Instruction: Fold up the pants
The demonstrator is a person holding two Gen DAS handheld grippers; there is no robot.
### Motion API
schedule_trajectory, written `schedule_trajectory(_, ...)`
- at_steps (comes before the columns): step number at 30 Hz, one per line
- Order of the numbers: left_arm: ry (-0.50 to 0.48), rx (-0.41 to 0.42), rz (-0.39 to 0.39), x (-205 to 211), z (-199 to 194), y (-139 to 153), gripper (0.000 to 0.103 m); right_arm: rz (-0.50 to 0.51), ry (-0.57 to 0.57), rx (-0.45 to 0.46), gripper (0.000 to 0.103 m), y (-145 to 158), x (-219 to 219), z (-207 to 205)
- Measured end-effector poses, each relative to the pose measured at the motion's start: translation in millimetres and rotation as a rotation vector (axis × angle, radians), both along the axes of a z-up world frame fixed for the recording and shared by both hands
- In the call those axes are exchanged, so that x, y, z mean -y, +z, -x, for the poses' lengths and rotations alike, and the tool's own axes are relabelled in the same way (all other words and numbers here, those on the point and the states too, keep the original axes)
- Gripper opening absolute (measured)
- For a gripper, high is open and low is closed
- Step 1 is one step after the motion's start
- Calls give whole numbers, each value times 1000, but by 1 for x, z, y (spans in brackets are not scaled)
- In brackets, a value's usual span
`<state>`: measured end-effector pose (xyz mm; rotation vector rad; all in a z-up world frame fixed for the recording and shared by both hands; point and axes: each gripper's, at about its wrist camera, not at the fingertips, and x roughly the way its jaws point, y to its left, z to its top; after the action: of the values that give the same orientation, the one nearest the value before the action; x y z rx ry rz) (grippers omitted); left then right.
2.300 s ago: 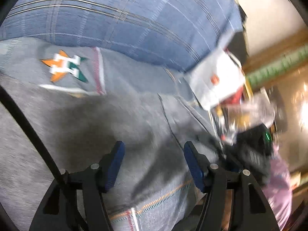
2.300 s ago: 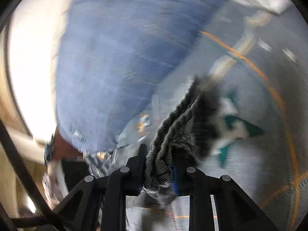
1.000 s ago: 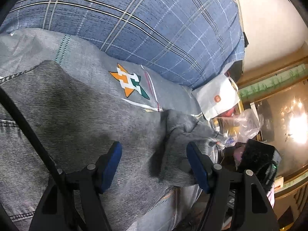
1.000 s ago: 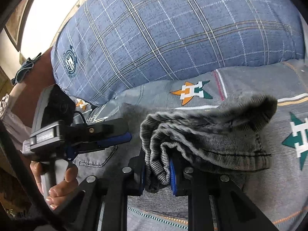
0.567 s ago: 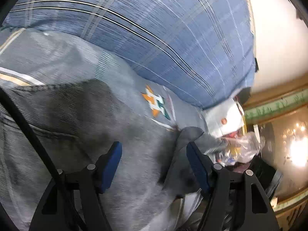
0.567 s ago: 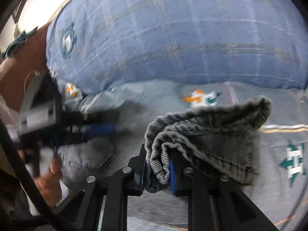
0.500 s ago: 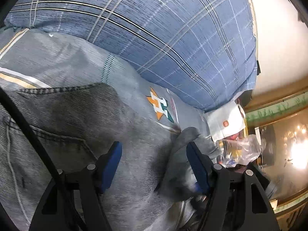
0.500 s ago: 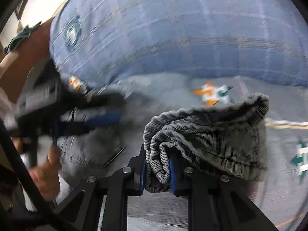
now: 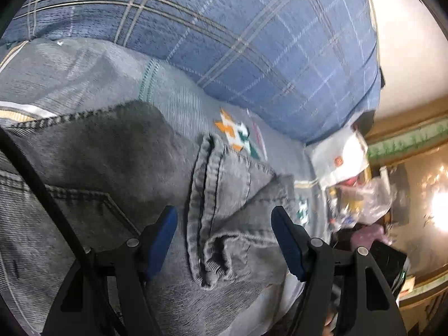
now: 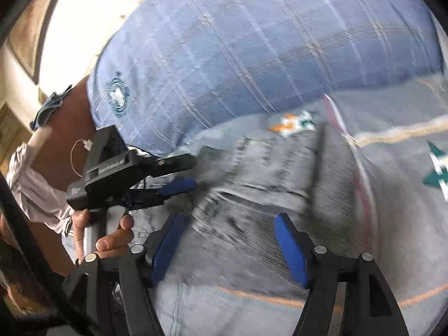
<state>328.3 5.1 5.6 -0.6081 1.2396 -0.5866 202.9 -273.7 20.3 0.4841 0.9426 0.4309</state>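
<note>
The grey denim pants (image 9: 117, 168) lie on a grey bedsheet (image 9: 84, 75) with orange and green star marks. A folded-over part with hems (image 9: 224, 196) lies on top of them. My left gripper (image 9: 224, 229) is open just above this fold, holding nothing. In the right wrist view the pants (image 10: 266, 173) lie blurred ahead. My right gripper (image 10: 228, 238) is open and empty above them. The left gripper (image 10: 179, 187), held in a hand, reaches in from the left at the pants' edge.
A big blue plaid pillow (image 9: 238, 42) lies behind the pants, also in the right wrist view (image 10: 266, 50). A white bag (image 9: 338, 156) and clear plastic clutter (image 9: 361, 201) sit off the bed's right side. The sheet (image 10: 406, 196) stretches to the right.
My right gripper has opened and let go of the bunched pants, which now lie folded over on the rest. My left gripper stays open, now close over the fold.
</note>
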Motion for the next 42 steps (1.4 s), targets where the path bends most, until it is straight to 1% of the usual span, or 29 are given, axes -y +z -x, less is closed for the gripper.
schedule_trajectory(2, -11, -8, -24, 5, 3, -4, 70, -14, -13, -32, 71, -8, 8, -4)
schedule_trajectory(3, -21, -12, -34, 7, 5, -5, 70, -4, -33, -66, 70, -13, 12, -10)
schedule_trajectory(4, -32, -15, -45, 11, 7, -6, 70, 4, -55, -95, 64, -19, 15, -19)
schedule_trajectory(5, -46, -17, -51, 14, 10, -6, 70, -17, -63, -128, 54, -27, 18, -30)
schedule_trajectory(6, -58, -18, -52, 18, 13, -7, 70, -44, -65, -146, 48, -32, 22, -35)
schedule_trajectory(7, -80, -20, -69, 23, 16, -7, 70, -81, -67, -161, 37, -35, 25, -45)
schedule_trajectory(8, -98, -20, -99, 28, 19, -7, 70, -91, -63, -157, 31, -33, 28, -53)
schedule_trajectory(9, -118, -23, -151, 34, 21, -9, 70, -84, -61, -144, 31, -28, 27, -60)
schedule_trajectory(10, -127, -30, -177, 38, 23, -11, 70, -71, -60, -131, 31, -23, 24, -68)
schedule_trajectory(12, -128, -53, -192, 41, 25, -16, 70, -54, -48, -119, 29, -13, 17, -83)
schedule_trajectory(14, -96, -67, -180, 40, 25, -17, 70, -65, -49, -117, 29, -9, 9, -103)
schedule_trajectory(15, -83, -73, -172, 39, 25, -18, 70, -66, -61, -135, 29, -11, 5, -117)
schedule_trajectory(17, -60, -84, -166, 37, 25, -18, 67, -69, -66, -195, 35, -22, -3, -140)
schedule_trajectory(18, -53, -86, -168, 36, 26, -18, 61, -97, -62, -224, 35, -28, -4, -145)
schedule_trajectory(19, -51, -91, -177, 36, 27, -17, 45, -131, -70, -240, 35, -32, -2, -145)
schedule_trajectory(20, -51, -93, -189, 36, 28, -16, 38, -167, -83, -233, 37, -30, 4, -140)
schedule_trajectory(21, -50, -95, -202, 37, 28, -15, 38, -190, -95, -212, 43, -27, 10, -132)
schedule_trajectory(22, -53, -96, -206, 39, 29, -15, 38, -196, -127, -190, 62, -23, 18, -120)
schedule_trajectory(23, -54, -97, -206, 41, 29, -17, 41, -189, -162, -184, 76, -20, 24, -110)
schedule_trajectory(25, -45, -102, -215, 46, 31, -19, 41, -185, -209, -178, 76, -17, 34, -83)
schedule_trajectory(28, -45, -74, -248, 46, 34, -15, 38, -204, -228, -206, 76, -24, 42, -37)
schedule_trajectory(29, -37, -60, -262, 47, 36, -13, 28, -190, -222, -215, 76, -26, 42, -23)
schedule_trajectory(30, -25, -51, -282, 47, 39, -10, 23, -169, -225, -219, 76, -27, 42, -11)
schedule_trajectory(31, -22, -49, -292, 48, 40, -7, 21, -149, -232, -226, 76, -29, 43, -1)
schedule_trajectory(34, -8, -51, -245, 44, 47, 6, 18, -162, -256, -236, 76, -31, 52, 26)
schedule_trajectory(36, -9, -40, -188, 38, 56, 20, 17, -172, -267, -222, 76, -24, 53, 38)
schedule_trajectory(39, -12, -67, -104, 31, 71, 28, 16, -163, -265, -191, 76, -9, 50, 50)
schedule_trajectory(40, -10, -70, -87, 26, 79, 28, 16, -164, -264, -186, 76, -5, 47, 54)
schedule_trajectory(42, -1, -67, -95, 22, 87, 23, 16, -176, -255, -180, 76, -1, 42, 60)
